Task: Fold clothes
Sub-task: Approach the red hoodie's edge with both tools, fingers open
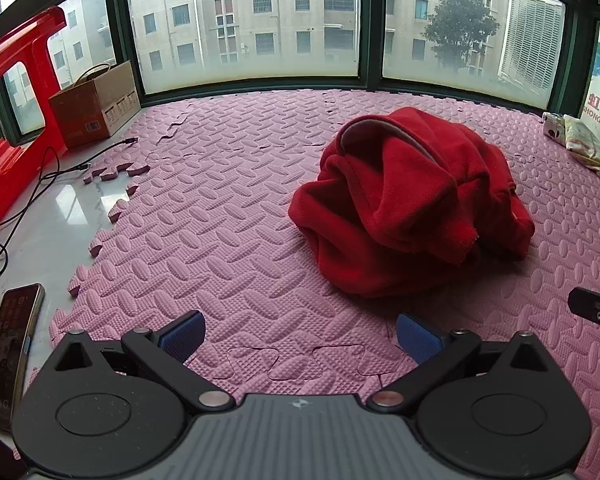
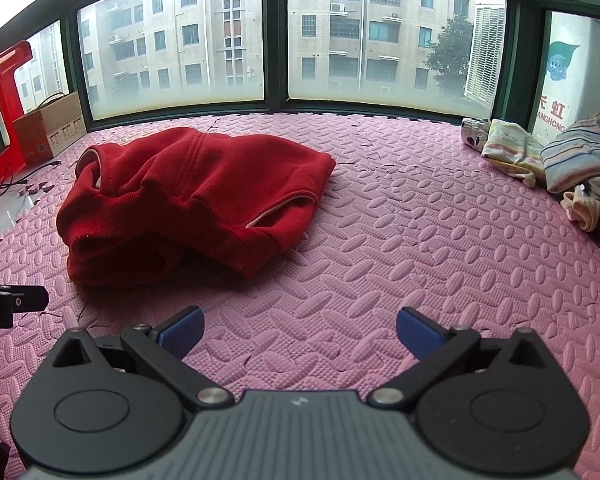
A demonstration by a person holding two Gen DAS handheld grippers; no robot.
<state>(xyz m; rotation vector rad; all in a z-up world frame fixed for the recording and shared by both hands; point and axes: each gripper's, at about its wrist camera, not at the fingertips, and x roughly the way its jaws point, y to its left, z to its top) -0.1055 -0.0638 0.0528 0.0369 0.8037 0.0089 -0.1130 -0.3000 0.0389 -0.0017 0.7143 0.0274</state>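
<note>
1. A red fleece garment [image 1: 412, 204] is lying in a crumpled heap on the pink foam mat [image 1: 228, 216], and everything else here is placed from that heap.
2. The left gripper [image 1: 300, 334] is hovering over bare mat on the near side of the garment, its jaws standing wide apart and gripping nothing.
3. The right gripper [image 2: 300, 332] is hanging low over the mat near the garment's hem, off to its right; its jaws are also spread open and empty.
4. Neither gripper is touching the fleece.
5. A pale lining is showing at an opening of the garment, and its ribbed hem is facing the right gripper.
6. Well apart from the garment, toward the far right corner by the window [image 2: 276, 36], a small pile of striped and pale clothes [image 2: 548, 156] is sitting on the mat.
7. On the garment's far left, a cardboard box [image 1: 96, 106] is standing against the window frame, with a red plastic stool [image 1: 12, 104] tipped just beside it.
8. A black cable [image 1: 40, 176] is trailing across the shiny white floor beyond the mat's jagged left edge.
9. A phone [image 1: 10, 344] is lying on that same floor, close beside the left gripper.
</note>
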